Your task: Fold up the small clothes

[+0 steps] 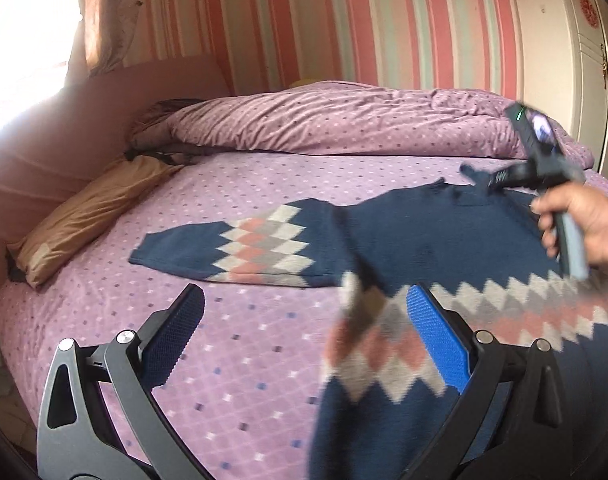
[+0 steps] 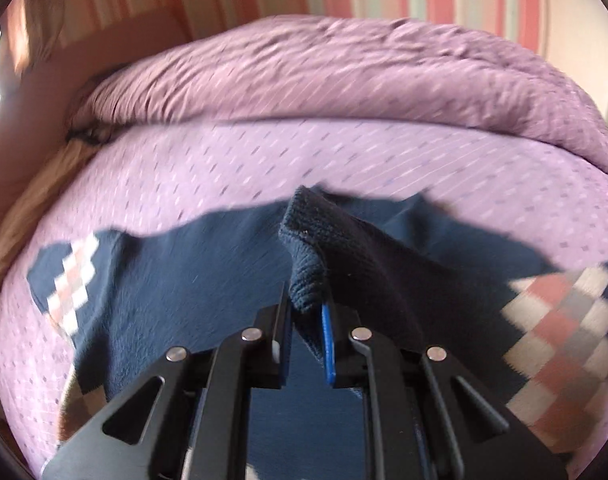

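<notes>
My left gripper (image 1: 304, 328) hangs above the bed (image 1: 232, 360) with its jaws spread wide and nothing between them; the blue pads (image 1: 439, 344) are bare. The right-hand pad overlaps the near edge of the navy sweater (image 1: 443, 236) in the view, but I cannot tell whether it touches.

My right gripper (image 2: 305, 304) has its jaws drawn nearly together on a bunched fold of the sweater (image 2: 304, 276), the ribbed navy knit pinched between them and raised off the bed. In the left view my right hand (image 1: 587, 228) grips the tool's handle over the sweater's far edge.

The sweater lies across the lilac dotted bedcover, one sleeve (image 1: 232, 248) stretched flat to the left, its diamond band in pink, grey and cream showing. A rumpled duvet (image 1: 343, 120) is heaped behind it, and a tan pillow (image 1: 88, 216) lies at the left edge.
</notes>
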### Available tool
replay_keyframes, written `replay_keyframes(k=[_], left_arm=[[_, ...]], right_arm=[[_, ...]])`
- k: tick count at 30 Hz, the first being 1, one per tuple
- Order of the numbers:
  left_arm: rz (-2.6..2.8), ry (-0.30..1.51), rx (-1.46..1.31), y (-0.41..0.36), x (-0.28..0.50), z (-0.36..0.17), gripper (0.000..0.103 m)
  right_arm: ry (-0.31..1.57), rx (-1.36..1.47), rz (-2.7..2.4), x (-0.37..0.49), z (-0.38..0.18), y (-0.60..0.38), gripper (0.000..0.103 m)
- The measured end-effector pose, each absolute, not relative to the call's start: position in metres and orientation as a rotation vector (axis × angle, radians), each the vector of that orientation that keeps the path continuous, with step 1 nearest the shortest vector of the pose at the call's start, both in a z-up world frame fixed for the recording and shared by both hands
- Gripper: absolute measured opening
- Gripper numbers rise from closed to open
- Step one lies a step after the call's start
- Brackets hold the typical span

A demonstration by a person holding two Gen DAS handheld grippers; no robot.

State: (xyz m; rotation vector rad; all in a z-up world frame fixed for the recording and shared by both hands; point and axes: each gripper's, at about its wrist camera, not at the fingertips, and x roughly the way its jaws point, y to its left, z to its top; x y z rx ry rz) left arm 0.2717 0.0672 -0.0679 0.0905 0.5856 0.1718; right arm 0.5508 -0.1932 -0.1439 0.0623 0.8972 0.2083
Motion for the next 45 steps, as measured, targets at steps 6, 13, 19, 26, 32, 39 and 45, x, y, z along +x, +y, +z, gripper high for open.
replay_keyframes(k=[6,13,19,26,32,39,45], left_arm=[[0.213,0.614,0.074,0.097,0.267,-0.075,0.1],[0.234,0.609,0.066,0.104,0.263,-0.073,0.1],[0.229,0.608,0.078,0.095,0.265,-0.07,0.1],[0.22,0.627,0.04,0.089,0.282,-0.068,0.1],[0.191,0.645,-0.002,0.067,0.337,-0.078,0.1],[0.117,0.745,-0.029,0.014,0.439,-0.126,0.1],[0.109,0.861,-0.012,-0.023,0.502,-0.177,0.099]], right_arm=[[0.917,-0.011,0.219,0.547,-0.172,-0.144,0.013],[0.906,-0.066,0.21,0.548,-0.172,-0.136,0.013],[0.889,-0.051,0.266,0.543,-0.166,-0.114,0.013],[0.941,0.006,0.366,0.542,-0.175,-0.09,0.089],[0.755,0.01,0.315,0.514,-0.125,-0.135,0.099],[0.762,0.004,0.134,0.497,-0.119,-0.232,0.099],[0.798,0.048,0.08,0.486,-0.138,-0.29,0.099]])
